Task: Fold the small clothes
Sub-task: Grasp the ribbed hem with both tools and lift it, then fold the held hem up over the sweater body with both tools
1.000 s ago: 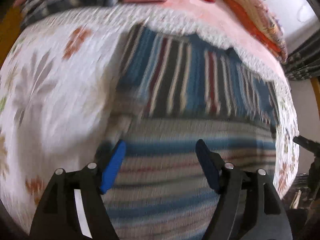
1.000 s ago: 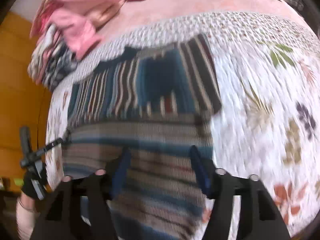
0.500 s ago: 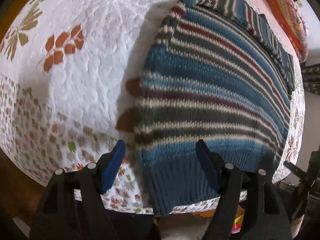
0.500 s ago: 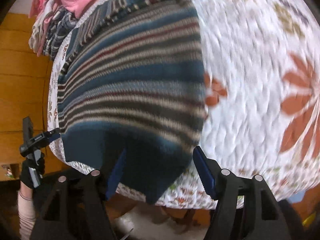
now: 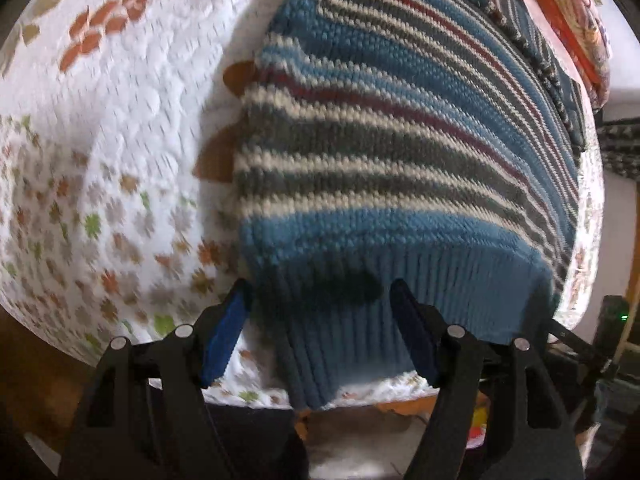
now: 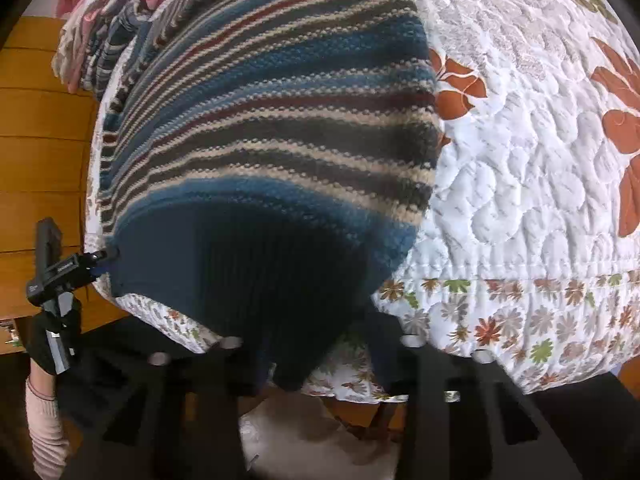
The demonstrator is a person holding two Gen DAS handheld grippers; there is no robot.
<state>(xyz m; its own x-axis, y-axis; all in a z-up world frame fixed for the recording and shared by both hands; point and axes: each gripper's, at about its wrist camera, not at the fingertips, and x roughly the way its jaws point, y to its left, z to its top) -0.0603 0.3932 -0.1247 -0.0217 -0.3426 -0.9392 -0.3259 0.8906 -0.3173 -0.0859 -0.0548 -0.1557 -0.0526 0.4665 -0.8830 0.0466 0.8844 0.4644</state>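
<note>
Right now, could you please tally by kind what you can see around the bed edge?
Striped knitted sweater: 1
Floral quilt: 1
Heaps of other clothes at the far side: 1, pieces too jumbled to count
Handheld tools: 2, left tool and right tool
Total: 5

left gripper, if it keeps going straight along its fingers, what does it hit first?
Most likely the ribbed blue hem of the striped sweater, which hangs over the edge of the quilted bedspread. The left gripper is open with the hem between its fingers. Depth is unclear, so contact may be very near.
</note>
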